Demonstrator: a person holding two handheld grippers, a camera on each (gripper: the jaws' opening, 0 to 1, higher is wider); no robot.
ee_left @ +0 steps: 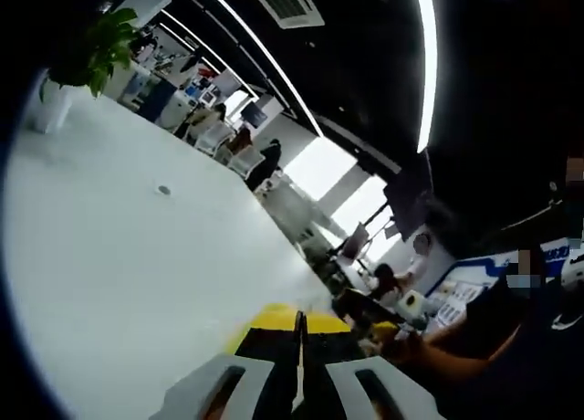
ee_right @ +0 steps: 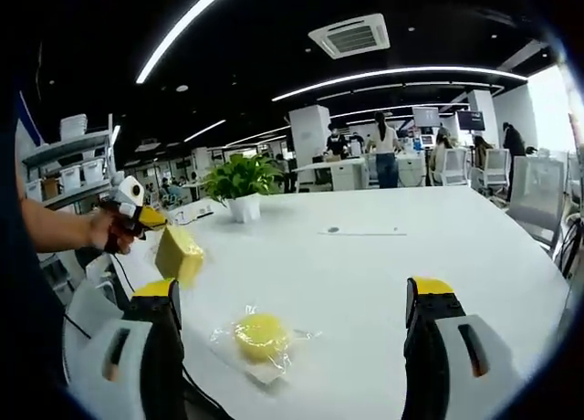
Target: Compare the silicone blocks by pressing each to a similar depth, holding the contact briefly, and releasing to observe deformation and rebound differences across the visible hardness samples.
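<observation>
Grey-bodied right gripper (ee_right: 294,324) with black jaws, yellow-capped tips; left gripper (ee_left: 300,347) alike, a thin black cable trailing below.

Smooth white table (ee_right: 383,256); yellow block (ee_right: 259,335) in glossy clear plastic.

A yellow block (ee_right: 179,253) (clear-wrapped yellow piece (ee_right: 259,336) at 6 o'clock) over a white table (ee_right: 383,246); grippers' jaws black, yellow-tipped.

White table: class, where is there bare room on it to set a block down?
The white table is bare between the potted plant and the right hand-held gripper. Near its left edge it is crowded: a wrapped yellow block and the left hand-held gripper holding a yellow block.
</observation>
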